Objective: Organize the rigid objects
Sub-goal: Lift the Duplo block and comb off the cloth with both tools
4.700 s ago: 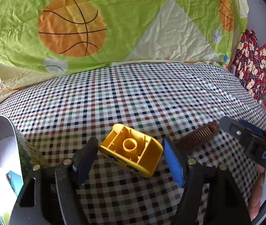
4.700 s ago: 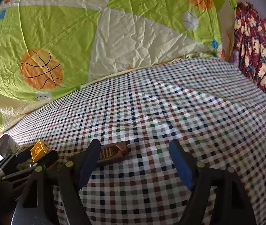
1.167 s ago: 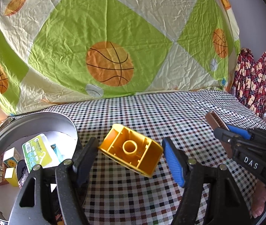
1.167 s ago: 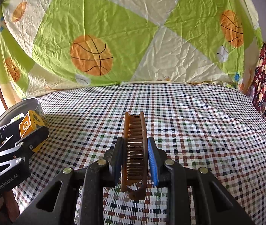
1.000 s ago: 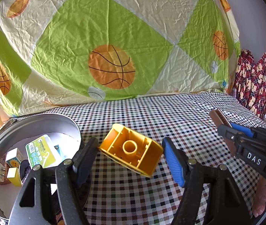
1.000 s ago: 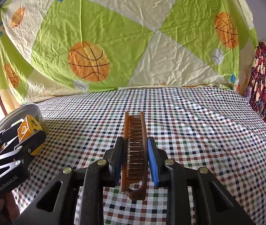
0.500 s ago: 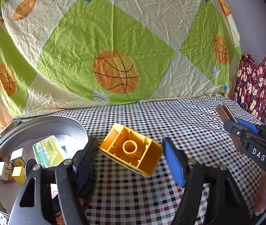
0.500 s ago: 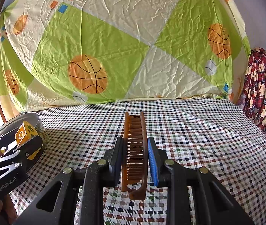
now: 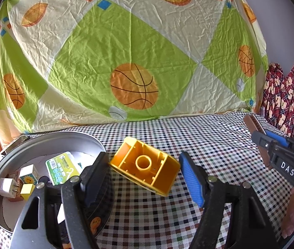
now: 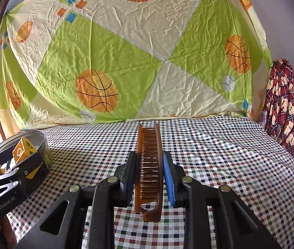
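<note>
Left wrist view: the left tongs (image 9: pixel 143 171) grip a yellow toy block (image 9: pixel 145 166), hollow underside facing the camera, held above the checkered table (image 9: pixel 209 145) just right of a round metal tin (image 9: pixel 68 139) holding small boxes and a white plug. The right tongs (image 9: pixel 271 143) appear at right, clamping a brown comb (image 9: pixel 252 123).

Right wrist view: the right tongs (image 10: pixel 149 173) are closed on the comb (image 10: pixel 149 161), teeth up, pointing away over the table (image 10: pixel 219 155). At left, the left tongs (image 10: pixel 20 161) hold the block (image 10: pixel 21 149) by the tin (image 10: pixel 45 145).

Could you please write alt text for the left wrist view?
The left tool grips a yellow toy block, hollow side facing the camera, above a checked cloth. A round tin of small items sits left; the right tool holds a brown comb at right.
</note>
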Demonstrator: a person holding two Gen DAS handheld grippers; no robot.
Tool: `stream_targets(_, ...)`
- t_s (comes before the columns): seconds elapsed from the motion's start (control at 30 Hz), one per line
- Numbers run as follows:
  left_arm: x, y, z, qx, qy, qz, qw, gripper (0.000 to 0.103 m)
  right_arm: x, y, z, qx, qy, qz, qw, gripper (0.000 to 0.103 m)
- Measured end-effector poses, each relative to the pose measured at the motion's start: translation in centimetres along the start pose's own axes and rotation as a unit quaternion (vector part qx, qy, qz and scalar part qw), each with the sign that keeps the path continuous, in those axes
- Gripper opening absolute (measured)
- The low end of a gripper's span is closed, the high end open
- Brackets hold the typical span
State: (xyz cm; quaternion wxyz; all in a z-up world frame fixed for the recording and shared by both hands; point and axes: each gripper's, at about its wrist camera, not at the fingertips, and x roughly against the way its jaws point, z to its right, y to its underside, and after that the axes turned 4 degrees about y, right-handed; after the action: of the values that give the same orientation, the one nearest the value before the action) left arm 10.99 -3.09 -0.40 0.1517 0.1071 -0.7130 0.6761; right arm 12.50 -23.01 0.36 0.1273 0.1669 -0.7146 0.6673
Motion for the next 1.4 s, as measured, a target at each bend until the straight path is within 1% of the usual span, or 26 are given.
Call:
stream_targets(0.17, 0.9, 0.1, 0.0, -0.006, -0.008, 0.014, 0.9999, 0.071, 0.4, 0.1, -0.1, -0.002, -0.001, 0.008, 1.000, 0.028)
stream_targets(0.43, 1.4, 0.2, -0.2, -0.003, -0.012, 0.023, 0.9997, 0.071, 1.2, 0.2, -0.9, 0.004, -0.001, 0.027, 1.000, 0.028)
stream_targets(0.7, 2.0, 0.3, 0.1, -0.008, -0.017, 0.032, 0.9993, 0.071, 1.8, 0.3, -2.0, 0.012, -0.008, 0.037, 0.999, 0.028)
stream_targets(1.2, 2.4, 0.4, -0.4, 0.003, -0.017, 0.034, 0.9993, 0.071, 2.2, 0.5, -2.9, 0.015, -0.014, 0.043, 0.999, 0.028)
stream_targets(1.4, 2.3, 0.3, -0.7, 0.009, -0.019, 0.027, 0.9994, 0.071, 2.1, 0.5, -3.1, 0.009, -0.022, 0.040, 0.999, 0.028)
